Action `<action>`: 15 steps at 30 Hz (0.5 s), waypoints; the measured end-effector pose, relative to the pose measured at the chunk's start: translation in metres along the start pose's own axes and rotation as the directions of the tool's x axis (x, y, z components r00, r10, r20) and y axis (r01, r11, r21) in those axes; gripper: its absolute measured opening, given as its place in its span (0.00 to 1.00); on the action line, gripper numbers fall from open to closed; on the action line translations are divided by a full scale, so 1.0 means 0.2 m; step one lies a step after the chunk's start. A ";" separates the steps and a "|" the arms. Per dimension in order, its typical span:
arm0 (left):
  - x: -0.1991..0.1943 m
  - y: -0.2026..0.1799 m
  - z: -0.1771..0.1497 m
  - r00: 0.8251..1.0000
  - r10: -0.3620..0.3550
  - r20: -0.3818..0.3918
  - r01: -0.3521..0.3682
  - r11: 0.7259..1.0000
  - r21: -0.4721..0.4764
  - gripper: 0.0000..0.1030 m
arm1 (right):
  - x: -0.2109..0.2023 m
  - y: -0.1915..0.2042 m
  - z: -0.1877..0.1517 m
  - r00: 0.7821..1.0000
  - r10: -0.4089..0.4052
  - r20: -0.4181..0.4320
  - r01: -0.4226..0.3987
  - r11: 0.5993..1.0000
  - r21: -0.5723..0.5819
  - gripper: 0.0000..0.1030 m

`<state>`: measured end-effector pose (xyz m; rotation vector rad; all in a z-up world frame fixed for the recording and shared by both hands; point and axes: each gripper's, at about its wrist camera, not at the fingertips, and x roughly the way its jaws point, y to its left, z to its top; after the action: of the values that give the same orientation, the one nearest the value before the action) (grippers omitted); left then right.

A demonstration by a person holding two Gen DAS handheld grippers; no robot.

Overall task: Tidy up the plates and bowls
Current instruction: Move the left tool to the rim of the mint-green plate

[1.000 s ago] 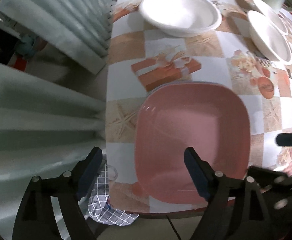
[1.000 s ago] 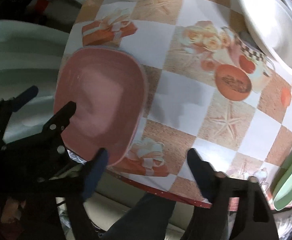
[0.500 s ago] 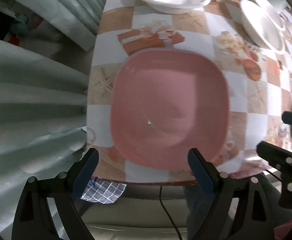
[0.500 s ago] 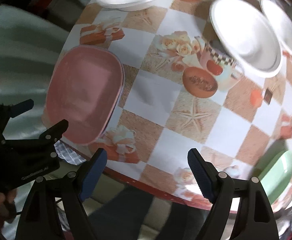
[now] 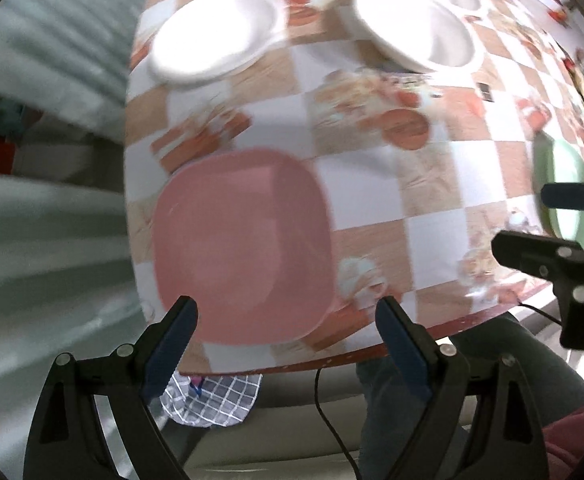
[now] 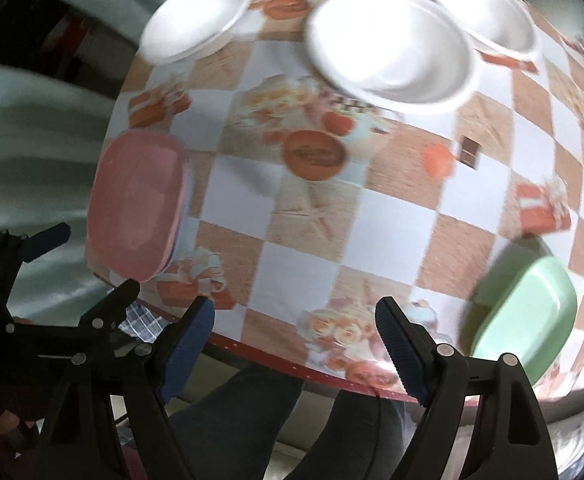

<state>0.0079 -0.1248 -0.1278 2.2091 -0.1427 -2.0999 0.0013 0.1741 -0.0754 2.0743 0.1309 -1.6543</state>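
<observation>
Fingers of both tools frame the near edge of what we see. Our left hand-held gripper hangs above the near rim of the pink plate, jaws spread wide and gripping nothing. Our right hand-held gripper stands just as wide over the near edge of the worktop, also with nothing between its fingers; it shows at the right of the left camera's view too.

Just beyond the left fingers, the pink plate lies flat at the near left corner of the worktop. A second rim seems to peek out beneath it in the right view, so we judge it a stack, though blur keeps us from being sure. It looks like light, stiff plastic with a smooth, slippery face, so we would pinch its raised rim at the near edge, never the flat middle.

At the near right sits a green dish, squarish, deeper-walled and likely the same light plastic. Its near wall gives a fair hold for one finger inside and one outside.

Farthest off stand three white bowls: one at the left, one in the middle, one behind it at the right. They look thin, light and easy to crush, so we would take each by the lip with a gentle squeeze.
</observation>
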 end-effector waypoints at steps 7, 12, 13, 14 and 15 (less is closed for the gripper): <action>-0.02 -0.26 0.09 1.000 0.000 0.021 -0.003 0.989 0.150 0.90 | -0.05 -0.39 -0.09 0.999 0.017 0.048 -0.025 0.987 0.159 0.81; -0.04 -0.46 0.17 1.000 -0.002 0.029 -0.005 0.969 0.246 0.90 | -0.01 -0.70 -0.20 0.998 0.003 0.066 -0.024 0.951 0.309 0.81; -0.05 -0.49 0.18 1.000 -0.003 0.029 -0.004 0.965 0.261 0.90 | 0.02 -0.76 -0.22 0.998 0.002 0.067 -0.024 0.941 0.336 0.81; -0.06 -0.53 0.19 1.000 -0.006 0.028 -0.002 0.961 0.278 0.90 | 0.04 -0.82 -0.24 0.998 0.000 0.069 -0.026 0.930 0.367 0.81; -0.07 -0.57 0.21 1.000 -0.007 0.027 -0.001 0.957 0.290 0.90 | 0.07 -0.87 -0.25 0.997 -0.001 0.073 -0.028 0.917 0.397 0.81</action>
<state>-0.0343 -0.0096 -0.1305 2.3333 -0.4792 -2.2364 -0.0138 0.3462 -0.1335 2.2913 -0.2677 -1.8660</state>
